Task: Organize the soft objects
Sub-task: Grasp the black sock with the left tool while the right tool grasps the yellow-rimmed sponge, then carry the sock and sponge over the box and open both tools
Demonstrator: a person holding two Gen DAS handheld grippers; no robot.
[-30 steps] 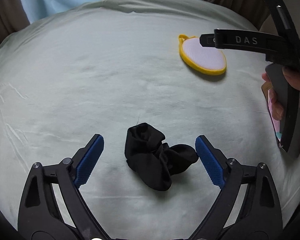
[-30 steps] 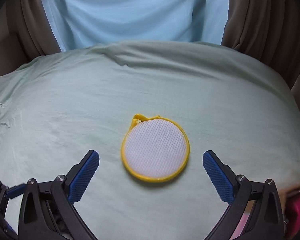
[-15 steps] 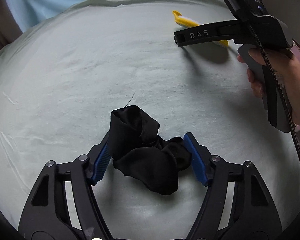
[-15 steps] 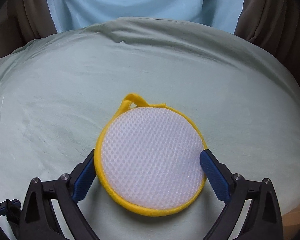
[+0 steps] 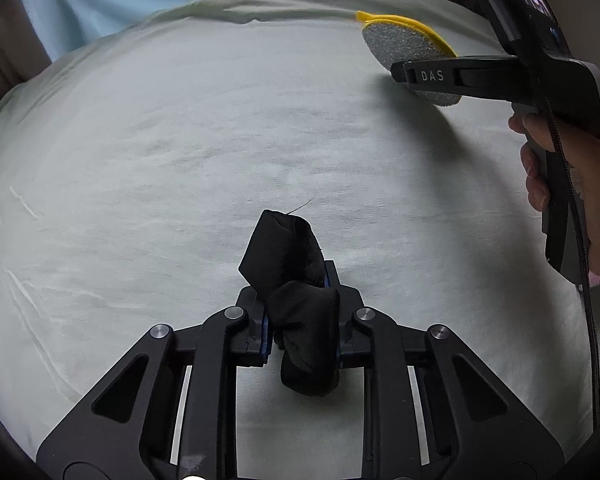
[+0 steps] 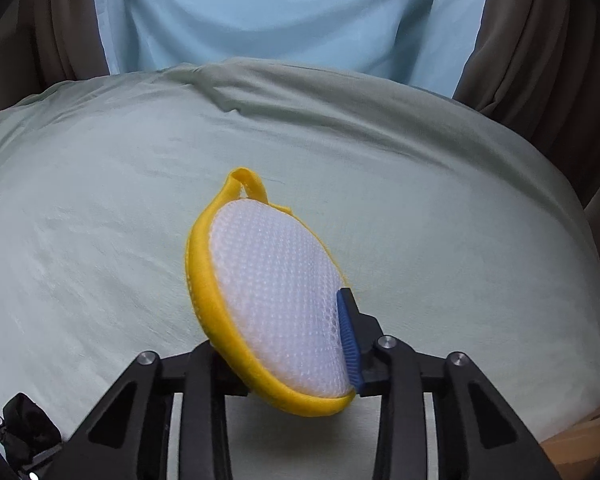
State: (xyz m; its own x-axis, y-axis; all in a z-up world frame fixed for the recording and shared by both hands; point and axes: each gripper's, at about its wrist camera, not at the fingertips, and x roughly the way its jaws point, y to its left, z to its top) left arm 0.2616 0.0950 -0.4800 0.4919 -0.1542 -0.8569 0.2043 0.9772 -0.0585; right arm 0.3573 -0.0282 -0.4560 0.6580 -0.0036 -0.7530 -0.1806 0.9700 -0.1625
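Note:
My left gripper (image 5: 296, 300) is shut on a crumpled black sock (image 5: 296, 280), which sticks up and hangs down between the blue pads, just above the pale green sheet (image 5: 180, 140). My right gripper (image 6: 284, 344) is shut on a round yellow-rimmed sponge pad (image 6: 276, 300) with white mesh and a yellow loop, held tilted on edge above the sheet. In the left wrist view the pad (image 5: 404, 48) shows its grey underside at the upper right, in the right gripper held by a hand (image 5: 540, 160).
The pale green sheet (image 6: 420, 200) covers a rounded cushion or bed. Brown curtains (image 6: 540, 40) and light blue fabric (image 6: 280, 12) hang behind. A wooden edge (image 6: 580, 448) shows at the lower right. The left gripper with the sock (image 6: 24, 424) shows at the lower left.
Both grippers closed: the left on the black sock, the right on the yellow pad. Both things are now lifted off the sheet, and the pad has tilted onto its edge.

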